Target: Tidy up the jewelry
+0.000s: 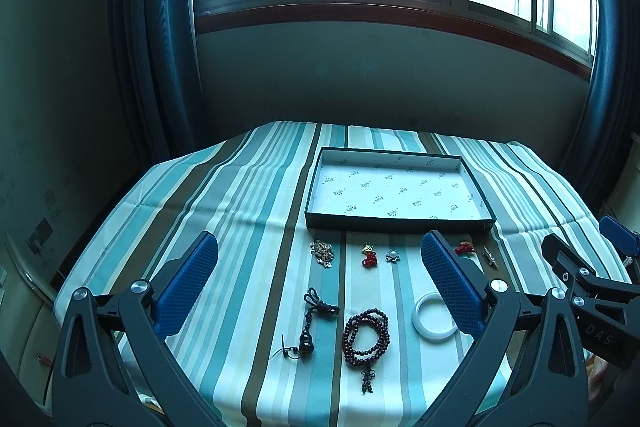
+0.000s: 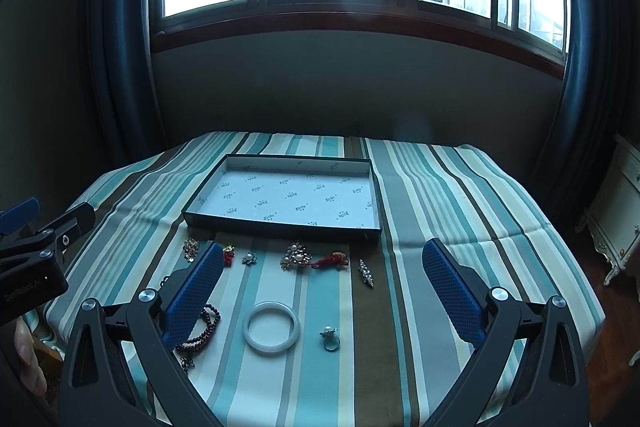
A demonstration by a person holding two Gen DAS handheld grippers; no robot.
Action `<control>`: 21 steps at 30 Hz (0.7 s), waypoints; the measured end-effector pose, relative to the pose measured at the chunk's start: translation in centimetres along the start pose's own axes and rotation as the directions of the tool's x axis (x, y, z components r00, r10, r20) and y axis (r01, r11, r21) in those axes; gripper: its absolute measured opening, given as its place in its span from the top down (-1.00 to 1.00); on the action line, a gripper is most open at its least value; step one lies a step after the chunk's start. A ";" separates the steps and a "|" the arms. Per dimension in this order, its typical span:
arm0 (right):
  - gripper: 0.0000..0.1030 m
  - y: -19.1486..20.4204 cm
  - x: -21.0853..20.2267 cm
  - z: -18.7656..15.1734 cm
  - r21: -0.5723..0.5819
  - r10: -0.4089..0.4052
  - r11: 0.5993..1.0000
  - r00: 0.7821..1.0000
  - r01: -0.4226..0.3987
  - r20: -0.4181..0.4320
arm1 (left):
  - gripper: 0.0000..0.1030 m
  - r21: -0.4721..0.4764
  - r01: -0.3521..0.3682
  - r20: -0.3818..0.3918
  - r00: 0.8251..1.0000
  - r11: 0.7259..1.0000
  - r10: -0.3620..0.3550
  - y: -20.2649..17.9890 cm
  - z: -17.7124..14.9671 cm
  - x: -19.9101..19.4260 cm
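Note:
A shallow dark box (image 1: 394,223) (image 2: 280,225) with white printed lining sits on the striped table, nothing in it. Jewelry lies in front of it. In the left wrist view: a dark bead bracelet (image 1: 366,335), a black gourd pendant (image 1: 309,339), a white bangle (image 1: 434,315), a red charm (image 1: 369,255), a small pearl flower (image 1: 393,255). In the right wrist view: the white bangle (image 2: 271,326), a pearl ring (image 2: 330,338), a pearl brooch (image 2: 295,255), a red knot (image 2: 331,260), a silver pin (image 2: 365,271). My left gripper (image 1: 320,247) and right gripper (image 2: 322,251) are both open, empty, above the near table.
The striped tablecloth (image 2: 460,227) covers the table, which stands against a wall under a window with dark curtains. A white cabinet (image 2: 618,211) stands at the right. The right gripper shows at the right of the left wrist view (image 1: 592,279).

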State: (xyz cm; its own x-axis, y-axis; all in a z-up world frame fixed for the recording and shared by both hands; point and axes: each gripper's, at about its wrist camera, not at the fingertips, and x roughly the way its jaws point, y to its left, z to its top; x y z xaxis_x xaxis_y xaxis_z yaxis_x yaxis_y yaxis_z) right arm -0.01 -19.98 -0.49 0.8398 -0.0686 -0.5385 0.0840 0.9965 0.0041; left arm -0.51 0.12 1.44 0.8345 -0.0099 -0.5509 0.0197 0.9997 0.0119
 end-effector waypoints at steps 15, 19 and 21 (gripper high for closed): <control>-0.92 -0.1 -0.4 0.3 -0.004 -0.002 1.000 1.000 0.002 0.011 | -0.96 -0.002 -0.002 0.007 1.000 1.000 0.002 0.0 0.2 -0.1; -0.92 -0.1 -0.4 0.3 -0.004 -0.002 1.000 1.000 0.002 0.011 | -0.96 -0.001 -0.002 0.008 1.000 1.000 0.002 -0.1 0.1 -0.1; -0.92 -0.1 -0.4 0.3 -0.004 -0.002 1.000 1.000 0.002 0.011 | -0.96 -0.002 -0.002 0.007 1.000 1.000 0.002 -0.1 0.1 -0.1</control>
State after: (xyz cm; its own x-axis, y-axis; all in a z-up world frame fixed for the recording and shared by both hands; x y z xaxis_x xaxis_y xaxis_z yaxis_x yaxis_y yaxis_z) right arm -0.16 -20.05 -0.03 0.8457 -0.0706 -0.5289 0.0830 0.9966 -0.0004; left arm -0.57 0.05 1.61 0.8386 -0.0082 -0.5448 0.0171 0.9998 0.0113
